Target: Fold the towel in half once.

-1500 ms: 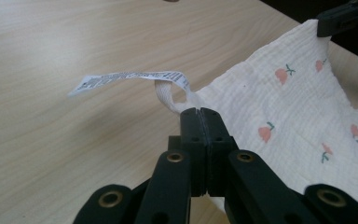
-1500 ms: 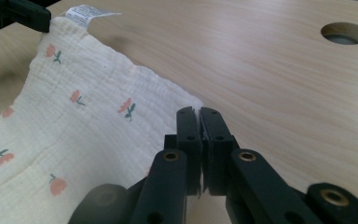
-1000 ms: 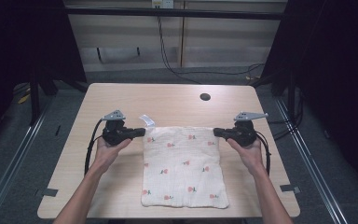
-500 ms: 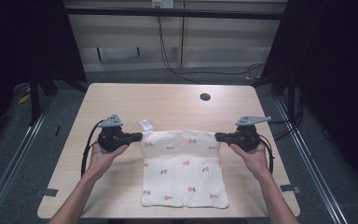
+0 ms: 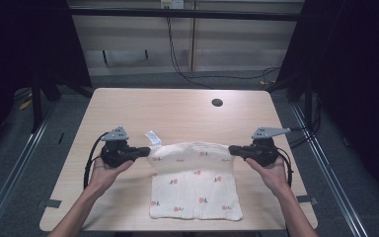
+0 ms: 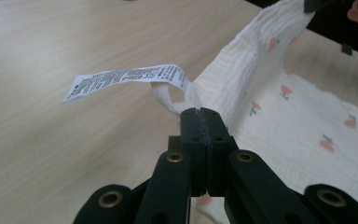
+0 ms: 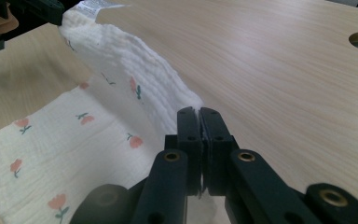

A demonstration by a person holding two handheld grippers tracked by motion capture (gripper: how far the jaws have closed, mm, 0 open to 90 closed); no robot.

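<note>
Wooden table (image 5: 128, 106), centre frame: left gripper (image 5: 145, 152) and right gripper (image 5: 233, 149) each clamp a far cloth (image 5: 197, 192) corner — lifted; fold unfinished.

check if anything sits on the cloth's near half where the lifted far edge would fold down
Nothing visible does. Both the left gripper and right gripper pinch the cloth's far corners, and its near half lies bare on the table. The tag hangs outside the left corner.

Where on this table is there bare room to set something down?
The far half of the table is bare from the cloth's lifted edge to the cable hole. Narrow strips flank the cloth. The near middle is crowded by cloth, left gripper and right gripper.
</note>
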